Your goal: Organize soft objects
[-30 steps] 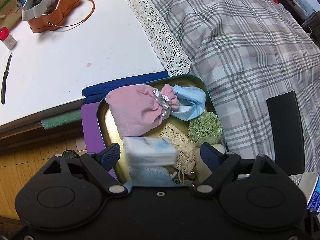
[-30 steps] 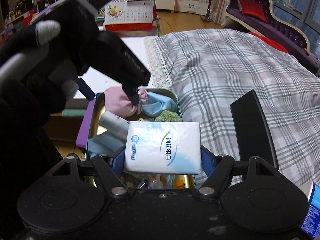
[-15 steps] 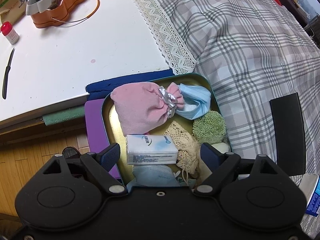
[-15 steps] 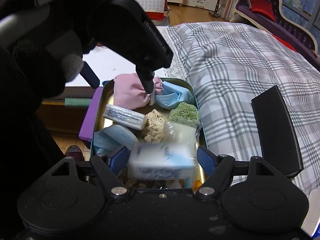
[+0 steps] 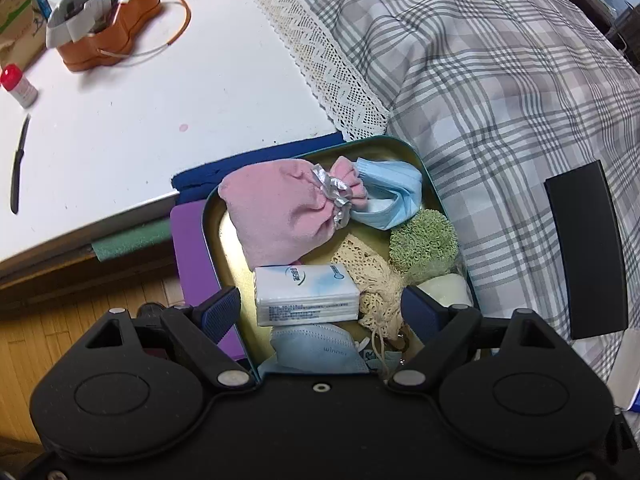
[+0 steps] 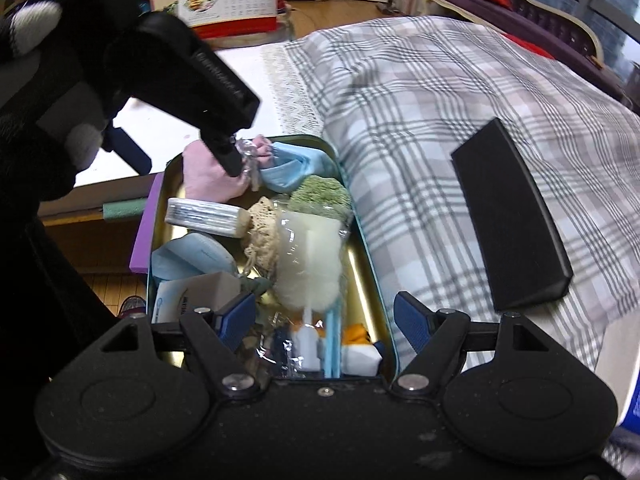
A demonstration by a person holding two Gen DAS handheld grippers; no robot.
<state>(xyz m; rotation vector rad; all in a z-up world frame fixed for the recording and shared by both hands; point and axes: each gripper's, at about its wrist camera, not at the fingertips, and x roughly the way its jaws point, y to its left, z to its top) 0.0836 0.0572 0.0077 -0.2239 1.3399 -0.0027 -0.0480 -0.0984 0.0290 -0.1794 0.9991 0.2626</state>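
A teal tin with a gold inside (image 5: 404, 145) (image 6: 362, 236) holds soft things: a pink pouch (image 5: 276, 210) (image 6: 200, 174), a light blue mask (image 5: 390, 196), a green puff (image 5: 424, 246) (image 6: 320, 194), cream lace (image 5: 372, 276) and a white fluffy pad in plastic (image 6: 310, 258). A tissue pack (image 5: 306, 294) (image 6: 204, 218) lies in the tin, and a second pack (image 6: 188, 298) lies at the near left. My left gripper (image 5: 320, 308) is open above the first pack. My right gripper (image 6: 324, 318) is open and empty over the tin's near end.
The tin rests on a purple pad (image 5: 192, 248) beside a white table (image 5: 140, 112). A plaid blanket (image 5: 500, 80) with a black flat block (image 5: 584, 248) (image 6: 512, 216) lies to the right. An orange tin (image 5: 108, 40), a small red-capped bottle (image 5: 18, 88) and a black knife (image 5: 18, 164) sit on the table.
My right gripper opened and let go of its tissue pack, which now lies in the tin's near left. The left gripper's pack dropped into the tin and lies still.
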